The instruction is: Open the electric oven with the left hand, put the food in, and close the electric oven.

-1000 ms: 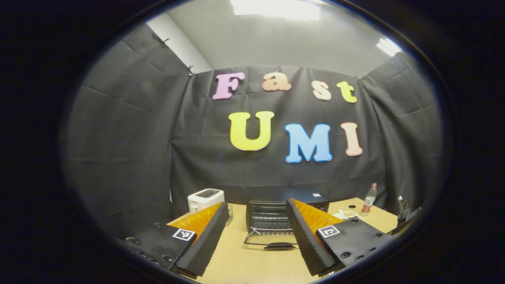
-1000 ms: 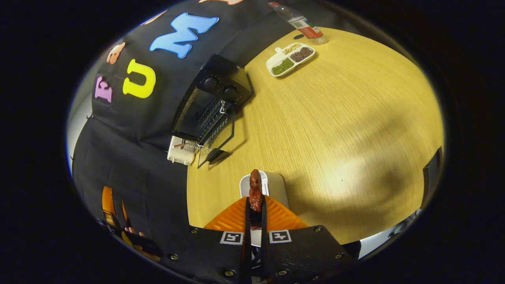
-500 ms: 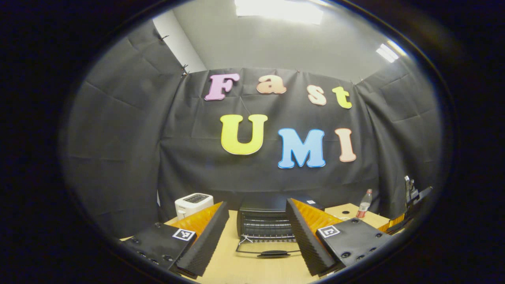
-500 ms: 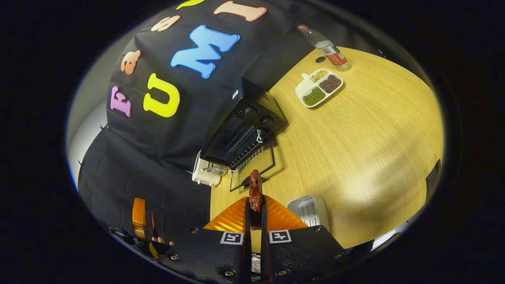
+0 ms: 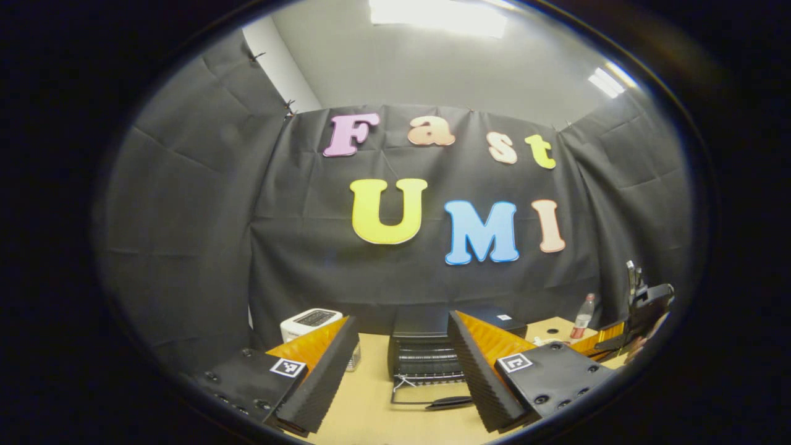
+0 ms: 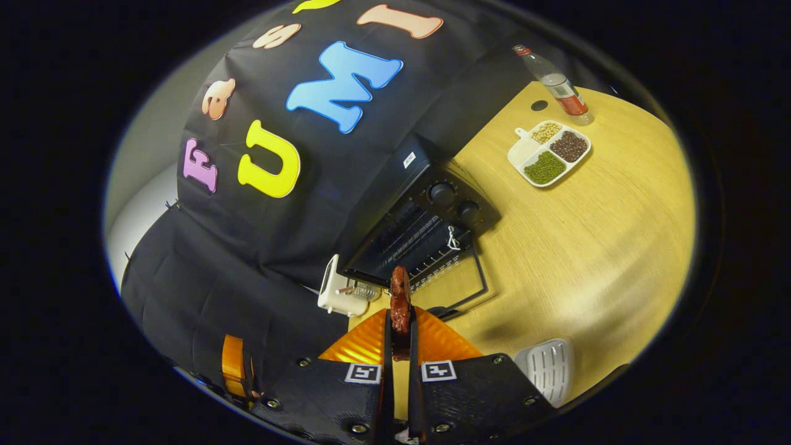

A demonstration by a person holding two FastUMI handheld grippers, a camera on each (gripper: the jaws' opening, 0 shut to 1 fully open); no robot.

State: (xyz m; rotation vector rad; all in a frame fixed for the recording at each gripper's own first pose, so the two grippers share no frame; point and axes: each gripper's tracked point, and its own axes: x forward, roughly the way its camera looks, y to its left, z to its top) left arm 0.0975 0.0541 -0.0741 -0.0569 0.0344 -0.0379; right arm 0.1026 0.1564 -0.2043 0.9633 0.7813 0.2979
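I am working in a staged recording booth, not a home kitchen. Black cloth walls (image 5: 185, 204) hang pinned on all sides beneath a plain ceiling with panel lights (image 5: 439, 13). A light wood counter (image 6: 593, 247) carries kitchen props: electric oven (image 6: 426, 228), white toaster (image 6: 337, 293), divided dish of beans (image 6: 549, 153), bottle (image 6: 556, 83).

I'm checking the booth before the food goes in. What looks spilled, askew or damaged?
Nothing stands out. The black electric oven stands square with its glass door folded down, and the white three-compartment dish keeps its beans inside.
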